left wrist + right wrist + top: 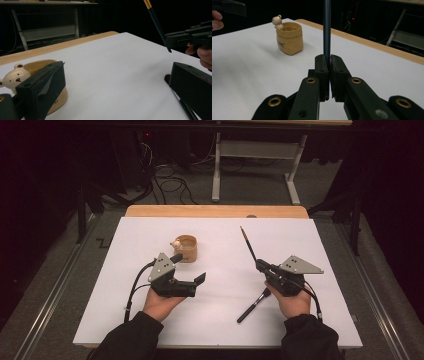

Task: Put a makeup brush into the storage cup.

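A thin dark brush (248,245) with an orange band near its far end stands tilted above the white sheet, and my right gripper (260,265) is shut on its lower part. In the right gripper view the brush's dark blue shaft (327,27) rises straight up from between the closed jaws of the right gripper (329,58). A tan pot (187,248) with a small bear figure (176,243) on its rim stands left of centre. My left gripper (188,268) is open just in front of the pot, with nothing between its fingers. Its own view has the left gripper (117,66) wide open, the pot (37,66) behind the left jaw.
A second black brush (254,306) lies on the white sheet (220,320) under my right hand. The table's wooden far edge (215,211) borders the sheet. Beyond it stand a white desk frame (255,150) and floor cables (170,185).
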The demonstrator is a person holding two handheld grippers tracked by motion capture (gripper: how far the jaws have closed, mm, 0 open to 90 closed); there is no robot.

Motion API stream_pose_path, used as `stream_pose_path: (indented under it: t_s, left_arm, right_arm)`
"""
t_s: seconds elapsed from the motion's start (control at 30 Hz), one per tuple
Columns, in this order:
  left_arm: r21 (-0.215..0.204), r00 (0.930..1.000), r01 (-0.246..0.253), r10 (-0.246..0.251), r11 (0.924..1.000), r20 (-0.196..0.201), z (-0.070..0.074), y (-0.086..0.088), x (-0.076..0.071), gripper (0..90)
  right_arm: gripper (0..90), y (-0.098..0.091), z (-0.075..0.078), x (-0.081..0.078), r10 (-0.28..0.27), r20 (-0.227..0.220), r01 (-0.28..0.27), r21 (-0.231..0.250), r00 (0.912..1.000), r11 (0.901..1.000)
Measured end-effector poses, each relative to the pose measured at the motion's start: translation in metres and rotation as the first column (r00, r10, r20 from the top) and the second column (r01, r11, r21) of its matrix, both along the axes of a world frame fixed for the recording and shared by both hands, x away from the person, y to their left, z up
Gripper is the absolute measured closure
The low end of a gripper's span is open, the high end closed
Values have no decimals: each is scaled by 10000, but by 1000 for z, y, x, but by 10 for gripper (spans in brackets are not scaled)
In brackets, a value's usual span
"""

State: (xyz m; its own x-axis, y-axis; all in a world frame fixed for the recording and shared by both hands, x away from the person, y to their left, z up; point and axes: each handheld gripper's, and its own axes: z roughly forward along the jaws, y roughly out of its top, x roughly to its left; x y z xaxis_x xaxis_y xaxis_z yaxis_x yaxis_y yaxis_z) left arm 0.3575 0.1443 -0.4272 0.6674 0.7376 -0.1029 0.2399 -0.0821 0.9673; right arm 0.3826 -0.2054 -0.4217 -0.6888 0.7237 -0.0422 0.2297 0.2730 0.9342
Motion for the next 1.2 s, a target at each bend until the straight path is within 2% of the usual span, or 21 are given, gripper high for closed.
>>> stream_pose_path:
  t_s: [0.2, 0.53, 0.7, 0.93, 1.2]
  left_arm:
    - [-8, 10000, 40, -40, 10000, -19, 0, -1, 0, 11]
    - [-163, 9999, 130, -131, 9998, -79, 2, 0, -2, 14]
    - [-244, 9998, 170, -172, 9996, -93, 3, -1, -4, 17]
    - [-339, 9992, 389, -392, 9987, -62, 7, -2, -8, 32]
    - [-390, 9978, 663, -666, 9970, -61, 10, -6, -12, 51]
  right_arm:
    - [865, 9, 3, 2, 198, 118, -197, -96, 9997, 9998]
    - [866, 31, 0, 1, 699, 194, -702, 134, 9974, 9974]
    - [865, 36, -4, -3, 969, 234, -975, 269, 9950, 9949]
    - [865, 37, -7, -8, 1021, 255, -1028, 307, 9945, 9942]
    - [865, 44, -9, -14, 1335, 399, -1342, 177, 9903, 9908]
